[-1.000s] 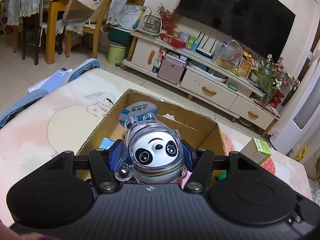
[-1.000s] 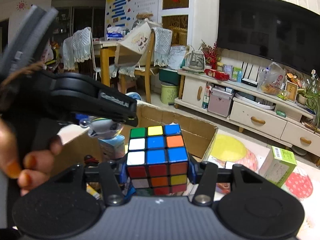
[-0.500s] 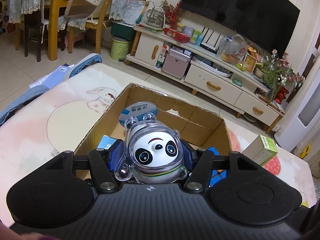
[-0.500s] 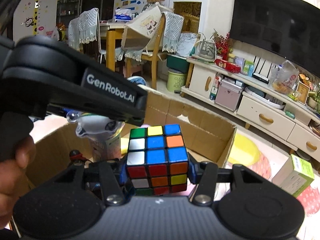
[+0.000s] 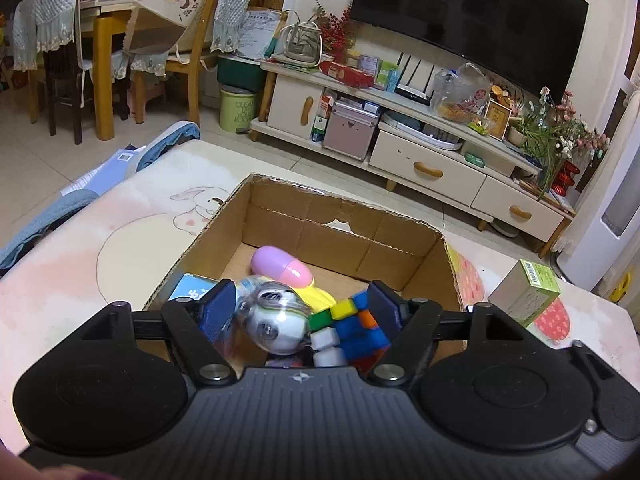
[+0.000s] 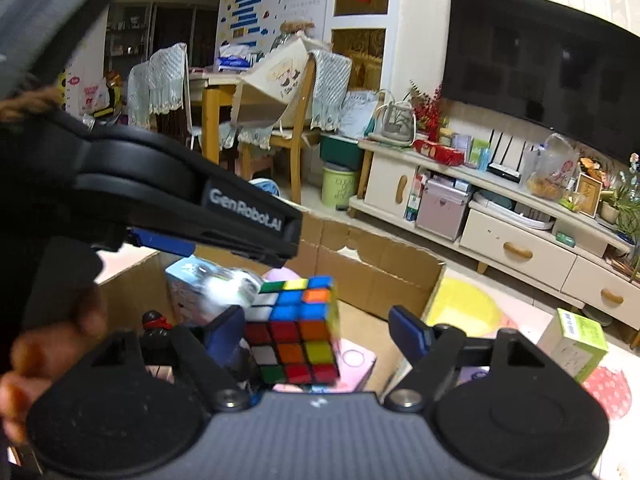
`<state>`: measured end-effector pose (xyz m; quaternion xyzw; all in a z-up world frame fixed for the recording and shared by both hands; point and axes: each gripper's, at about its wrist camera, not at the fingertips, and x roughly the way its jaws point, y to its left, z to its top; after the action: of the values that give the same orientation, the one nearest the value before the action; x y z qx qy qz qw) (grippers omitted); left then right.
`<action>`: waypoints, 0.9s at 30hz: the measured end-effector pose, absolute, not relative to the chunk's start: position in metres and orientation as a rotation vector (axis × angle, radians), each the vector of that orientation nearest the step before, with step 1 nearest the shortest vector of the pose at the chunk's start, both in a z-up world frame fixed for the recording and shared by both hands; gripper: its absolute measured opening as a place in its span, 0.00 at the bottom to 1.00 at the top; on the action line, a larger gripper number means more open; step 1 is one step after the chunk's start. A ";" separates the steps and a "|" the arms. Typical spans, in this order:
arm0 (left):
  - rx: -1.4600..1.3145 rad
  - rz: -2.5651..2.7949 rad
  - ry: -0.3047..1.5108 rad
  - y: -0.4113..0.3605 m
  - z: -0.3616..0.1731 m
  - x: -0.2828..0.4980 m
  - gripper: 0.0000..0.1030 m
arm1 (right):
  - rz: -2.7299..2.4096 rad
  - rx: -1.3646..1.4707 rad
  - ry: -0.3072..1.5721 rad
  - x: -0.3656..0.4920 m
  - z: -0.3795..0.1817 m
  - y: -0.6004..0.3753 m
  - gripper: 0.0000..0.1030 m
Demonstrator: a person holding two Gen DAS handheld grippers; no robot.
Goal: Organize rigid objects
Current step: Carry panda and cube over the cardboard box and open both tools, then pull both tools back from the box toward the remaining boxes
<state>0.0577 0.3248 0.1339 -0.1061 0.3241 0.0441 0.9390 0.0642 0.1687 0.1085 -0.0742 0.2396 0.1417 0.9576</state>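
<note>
Both grippers hang over an open cardboard box (image 5: 340,232) on a table. My left gripper (image 5: 306,308) is open; a panda figure in a clear shell (image 5: 276,320) is blurred and tumbling between its fingers, free of them. My right gripper (image 6: 320,324) is open; a colourful puzzle cube (image 6: 296,332) is blurred, loose beside its left finger. The cube also shows in the left wrist view (image 5: 352,324). The box (image 6: 380,260) holds a pink-purple capsule (image 5: 282,266), a blue carton (image 5: 192,288) and a yellow item. The left gripper's body (image 6: 192,204) crosses the right wrist view.
A green-and-white carton (image 5: 524,298) stands on the table right of the box; it also shows in the right wrist view (image 6: 576,344). The table cover carries a rabbit print (image 5: 200,208). A TV cabinet, a dining table and chairs stand beyond on the floor.
Both grippers have opened. The panda figure and the puzzle cube have left the fingers and are dropping into the box. The box's contents now show.
</note>
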 end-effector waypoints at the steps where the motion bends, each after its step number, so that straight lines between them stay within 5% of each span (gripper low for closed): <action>1: -0.209 0.089 0.660 0.324 0.134 0.058 0.91 | 0.281 -0.157 0.478 0.060 0.109 0.168 0.77; 27: -0.086 0.063 0.657 0.318 0.128 0.063 1.00 | 0.102 0.021 0.476 0.040 0.089 0.091 0.92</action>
<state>0.0627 0.3178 0.1278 -0.0422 0.3224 0.0311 0.9451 0.0398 0.0911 0.0890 0.0106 0.2359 0.0503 0.9704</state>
